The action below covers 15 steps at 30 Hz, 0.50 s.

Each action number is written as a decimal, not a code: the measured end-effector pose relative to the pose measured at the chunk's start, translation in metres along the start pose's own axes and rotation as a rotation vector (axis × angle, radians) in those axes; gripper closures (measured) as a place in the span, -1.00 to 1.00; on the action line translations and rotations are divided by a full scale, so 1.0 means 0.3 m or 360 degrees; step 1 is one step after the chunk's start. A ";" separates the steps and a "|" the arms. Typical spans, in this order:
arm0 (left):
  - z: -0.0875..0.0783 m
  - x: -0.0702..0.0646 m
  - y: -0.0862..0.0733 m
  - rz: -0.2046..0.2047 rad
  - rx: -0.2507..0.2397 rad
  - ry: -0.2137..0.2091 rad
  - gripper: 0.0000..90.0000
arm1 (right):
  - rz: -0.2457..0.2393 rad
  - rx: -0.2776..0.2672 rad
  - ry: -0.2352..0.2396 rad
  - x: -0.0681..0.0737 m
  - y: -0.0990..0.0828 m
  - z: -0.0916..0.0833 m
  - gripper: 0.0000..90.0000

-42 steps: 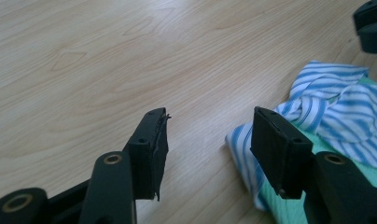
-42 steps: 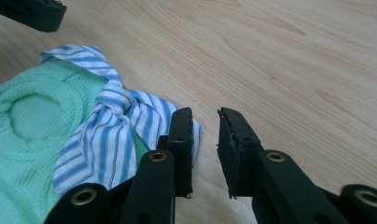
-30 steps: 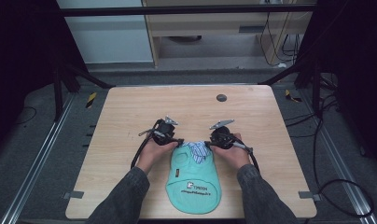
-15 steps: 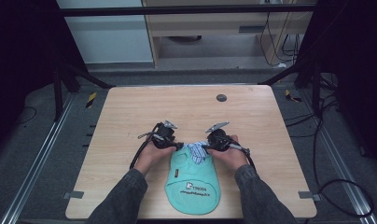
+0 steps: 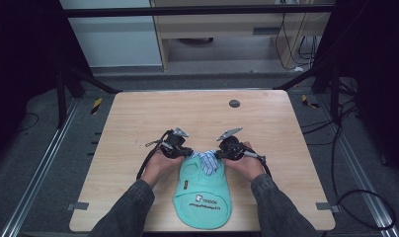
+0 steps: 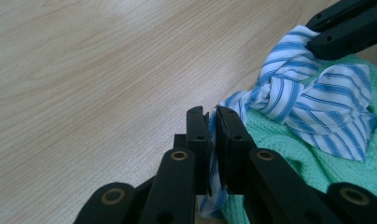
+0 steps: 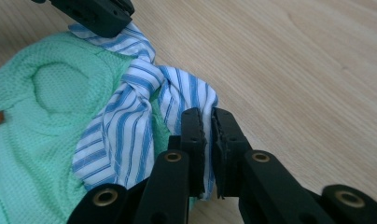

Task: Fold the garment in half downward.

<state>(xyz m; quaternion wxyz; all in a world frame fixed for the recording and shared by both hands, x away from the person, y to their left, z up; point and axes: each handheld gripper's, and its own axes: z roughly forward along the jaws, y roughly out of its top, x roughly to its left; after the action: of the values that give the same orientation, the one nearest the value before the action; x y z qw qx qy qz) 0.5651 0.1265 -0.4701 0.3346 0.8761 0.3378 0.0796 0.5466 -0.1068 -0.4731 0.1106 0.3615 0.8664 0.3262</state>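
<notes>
1. The wooden table [image 5: 138, 128] is bare apart from a small dark round spot [image 5: 234, 103] near its far edge. The smooth top offers little friction, so I judge any pull on the cloth may drag the whole piece instead of working on one part.

2. The mint-green knitted garment [image 5: 203, 197] lies flat at the near edge, between the person's forearms, its printed hem toward the person. It is light and loose; if both grippers pull upward or away, it could lift, bunch, or slide off the near edge.

3. The blue-and-white striped collar [image 5: 207, 160] sits at the garment's far end, with a knot [image 6: 270, 91] in its middle. Uneven pulling from the two sides would likely tighten the knot or twist the collar.

4. The left gripper [image 6: 213, 122] has its jaws closed narrowly on one striped end of the collar, cloth showing between them. Only a thin edge is held, so a sharp tug could slip it free.

5. The right gripper [image 7: 209, 122] likewise pinches the opposite striped end, jaws nearly together. Its hold also looks shallow; losing one side would slacken the collar.
</notes>
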 end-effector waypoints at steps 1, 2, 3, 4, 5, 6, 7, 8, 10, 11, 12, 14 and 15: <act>-0.008 -0.003 0.005 0.0009 -0.0001 0.0002 0.88 | -0.0014 -0.0002 -0.0002 0.003 0.003 -0.009 0.87; -0.019 -0.007 0.011 0.0023 -0.0009 0.0006 0.88 | -0.0026 -0.0008 0.0000 0.006 0.005 -0.017 0.87; -0.027 -0.009 0.015 0.0033 -0.0009 0.0010 0.88 | -0.0036 -0.0015 0.0004 0.009 0.009 -0.029 0.87; -0.038 -0.014 0.021 0.0041 -0.0017 0.0007 0.88 | -0.0044 -0.0026 0.0008 0.011 0.011 -0.036 0.87; -0.045 -0.016 0.025 0.0054 -0.0017 0.0009 0.88 | -0.0052 -0.0031 0.0010 0.013 0.015 -0.048 0.87; -0.056 -0.020 0.030 0.0066 -0.0031 0.0011 0.88 | -0.0065 -0.0035 0.0012 0.013 0.017 -0.054 0.87; -0.068 -0.024 0.037 0.0083 -0.0048 0.0009 0.89 | -0.0088 -0.0047 0.0015 0.017 0.025 -0.074 0.87; -0.068 -0.024 0.037 0.0083 -0.0048 0.0009 0.89 | -0.0088 -0.0047 0.0015 0.017 0.025 -0.074 0.87; -0.085 -0.029 0.048 0.0099 -0.0058 0.0008 0.89 | -0.0103 -0.0054 0.0010 0.017 0.032 -0.091 0.87; -0.093 -0.032 0.055 0.0113 -0.0062 0.0012 0.89 | -0.0111 -0.0055 0.0008 0.018 0.036 -0.101 0.87; -0.099 -0.035 0.061 0.0122 -0.0067 0.0012 0.89 | -0.0123 -0.0057 0.0007 0.019 0.042 -0.112 0.87; -0.113 -0.041 0.073 0.0145 -0.0075 0.0015 0.89 | -0.0148 -0.0054 -0.0001 0.023 0.051 -0.129 0.87; -0.121 -0.044 0.078 0.0158 -0.0075 0.0015 0.89 | -0.0166 -0.0057 -0.0011 0.024 0.055 -0.139 0.87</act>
<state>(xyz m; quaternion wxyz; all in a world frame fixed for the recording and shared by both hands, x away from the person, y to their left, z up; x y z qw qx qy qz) 0.5545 0.1244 -0.4262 0.3492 0.8833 0.2935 0.1082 0.5327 -0.1132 -0.4302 0.1370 0.3148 0.8777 0.3343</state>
